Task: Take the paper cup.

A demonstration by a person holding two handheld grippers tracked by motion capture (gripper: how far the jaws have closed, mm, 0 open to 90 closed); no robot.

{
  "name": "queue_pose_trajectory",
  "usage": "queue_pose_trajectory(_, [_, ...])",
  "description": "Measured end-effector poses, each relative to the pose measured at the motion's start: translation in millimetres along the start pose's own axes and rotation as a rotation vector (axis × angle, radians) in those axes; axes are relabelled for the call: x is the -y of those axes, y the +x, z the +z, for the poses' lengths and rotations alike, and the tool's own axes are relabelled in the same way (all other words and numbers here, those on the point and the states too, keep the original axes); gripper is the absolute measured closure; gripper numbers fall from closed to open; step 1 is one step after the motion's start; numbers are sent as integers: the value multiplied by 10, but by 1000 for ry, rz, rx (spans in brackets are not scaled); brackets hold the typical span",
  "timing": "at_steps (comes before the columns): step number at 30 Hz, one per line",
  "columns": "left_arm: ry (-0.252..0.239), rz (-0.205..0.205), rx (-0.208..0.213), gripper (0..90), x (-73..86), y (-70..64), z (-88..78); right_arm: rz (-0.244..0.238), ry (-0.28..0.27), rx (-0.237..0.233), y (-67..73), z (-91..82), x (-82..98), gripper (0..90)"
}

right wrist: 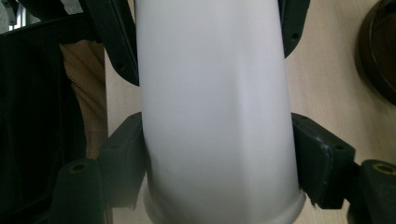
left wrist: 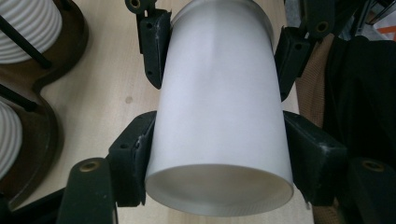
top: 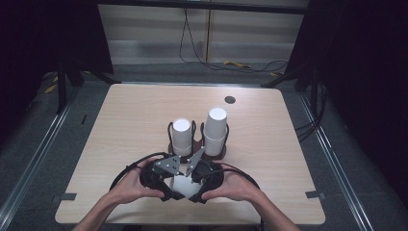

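Observation:
A plain white cup [top: 180, 186] lies on its side just above the table's near edge, held between both grippers. My left gripper [top: 168, 184] comes in from the left and my right gripper [top: 194, 185] from the right, tips facing each other. In the left gripper view the cup [left wrist: 219, 102] runs lengthwise away from the camera, and my left gripper [left wrist: 219, 144] has both pads pressed on its near end. The other gripper's fingers [left wrist: 154, 46] clamp the far end. In the right gripper view my right gripper [right wrist: 219, 154] is shut on the same cup [right wrist: 215, 93].
Behind the hands a brown holder [top: 217, 154] with black wire uprights carries two stacks of ribbed white cups, a short stack [top: 182, 134] on the left and a taller stack [top: 215, 127] on the right. A dark round grommet [top: 230, 99] sits near the table's far edge.

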State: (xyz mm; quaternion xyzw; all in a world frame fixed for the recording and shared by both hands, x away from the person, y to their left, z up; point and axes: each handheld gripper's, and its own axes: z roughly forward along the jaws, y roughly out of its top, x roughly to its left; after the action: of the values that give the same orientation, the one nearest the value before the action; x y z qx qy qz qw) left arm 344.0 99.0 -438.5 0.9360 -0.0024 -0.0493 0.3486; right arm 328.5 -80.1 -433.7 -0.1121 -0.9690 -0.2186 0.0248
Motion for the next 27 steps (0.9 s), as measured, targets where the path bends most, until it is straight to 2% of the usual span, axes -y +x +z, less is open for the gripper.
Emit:
queue_pose_trajectory(3, [8,2,9,328,0,8,-14,4,-12,-2,-5,1,12,258])
queue_pose_trajectory(5, [5,4,-9,330,-2,-2,-22,-3,-29,2,-8,3,25,242])
queue_pose_trajectory(10, [2,-4,-25,334,-1,-1,-40,-2,-97,9,-35,-46,38,139])
queue_pose_trajectory(14, [3,-1,-14,334,3,3,-57,20,-120,11,-56,-78,63,141])
queue_pose_trajectory(16, [-8,-5,-21,334,10,1,-56,37,-139,15,-63,-97,88,140])
queue_pose_trajectory(17, [4,2,-16,334,9,3,-62,44,-148,17,-66,-109,103,140])
queue_pose_trajectory(18, [-1,2,-31,334,11,-1,-59,45,-158,15,-70,-115,120,139])
queue_pose_trajectory(19, [1,-8,-22,334,11,0,-63,47,-163,20,-74,-121,136,139])
queue_pose_trajectory(22, [-8,2,-29,335,12,5,-72,71,-183,27,-79,-144,185,140])
queue_pose_trajectory(24, [-15,-14,-28,335,20,0,-76,82,-210,36,-74,-174,223,139])
queue_pose_trajectory(26, [-2,-14,-27,335,22,11,-90,86,-229,55,-74,-206,258,139])
queue_pose_trajectory(27, [-13,-15,-28,334,29,9,-81,90,-236,61,-72,-225,278,139])
